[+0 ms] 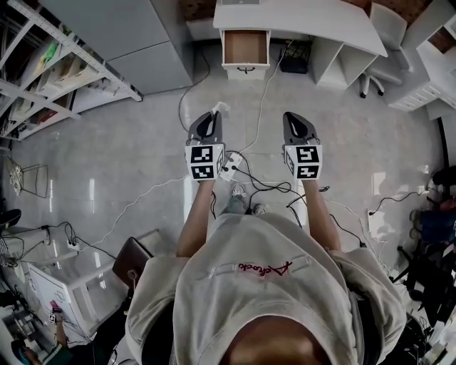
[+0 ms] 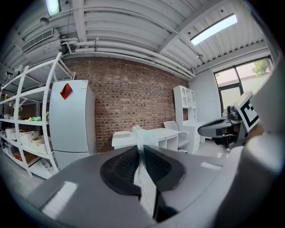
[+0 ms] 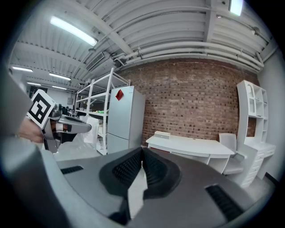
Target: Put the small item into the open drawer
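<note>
item: small item [image 2: 139,133], pale and thin, pinched at the tip of left tongs [image 2: 141,150], which are clenched on it | right tongs [image 3: 142,152]: closed, nothing between | drawer [image 1: 245,47]: open under desk [image 1: 306,20], looks bare, well ahead across the floor | progress: pickup done; approach and drop into drawer not yet done

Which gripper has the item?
The left gripper, jaws shut on a small pale item; the right gripper is shut with nothing between its jaws.

Loose cables [image 1: 269,187] trail across the floor [image 1: 107,157] (glossy, grey).
</note>
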Available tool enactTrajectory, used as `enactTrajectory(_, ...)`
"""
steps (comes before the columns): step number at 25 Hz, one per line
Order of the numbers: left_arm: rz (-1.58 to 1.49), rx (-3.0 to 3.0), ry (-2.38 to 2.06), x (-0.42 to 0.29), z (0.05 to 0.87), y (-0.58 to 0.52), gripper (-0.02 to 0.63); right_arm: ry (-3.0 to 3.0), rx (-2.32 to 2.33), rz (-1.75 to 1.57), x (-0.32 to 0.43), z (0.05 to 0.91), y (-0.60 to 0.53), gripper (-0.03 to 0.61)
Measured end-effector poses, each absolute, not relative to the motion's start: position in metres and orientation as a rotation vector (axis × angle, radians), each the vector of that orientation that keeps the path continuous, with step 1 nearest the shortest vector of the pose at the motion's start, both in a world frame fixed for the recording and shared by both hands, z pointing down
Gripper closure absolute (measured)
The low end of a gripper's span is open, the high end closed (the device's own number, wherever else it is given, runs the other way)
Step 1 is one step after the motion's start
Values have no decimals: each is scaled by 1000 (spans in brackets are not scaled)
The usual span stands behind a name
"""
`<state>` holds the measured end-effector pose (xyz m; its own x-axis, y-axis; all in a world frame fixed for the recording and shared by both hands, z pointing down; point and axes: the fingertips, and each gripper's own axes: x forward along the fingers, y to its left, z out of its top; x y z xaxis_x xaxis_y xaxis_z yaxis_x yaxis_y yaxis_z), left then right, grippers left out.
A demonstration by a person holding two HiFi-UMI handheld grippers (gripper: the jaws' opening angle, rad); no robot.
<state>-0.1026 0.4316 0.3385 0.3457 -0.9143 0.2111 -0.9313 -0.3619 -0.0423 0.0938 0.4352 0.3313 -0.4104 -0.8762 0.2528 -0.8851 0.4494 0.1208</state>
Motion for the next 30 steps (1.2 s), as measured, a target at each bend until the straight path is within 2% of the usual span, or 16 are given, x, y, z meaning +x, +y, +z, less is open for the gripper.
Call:
enactTrajectory(11, 273, 2540, -1664, -144, 347, 340, 583, -2411, 1542, -19, 36, 323, 350, 566)
enactTrajectory(30, 291, 2539, -1608, -149, 368, 289, 583, -2381, 1584, 6, 32, 332, 296, 566)
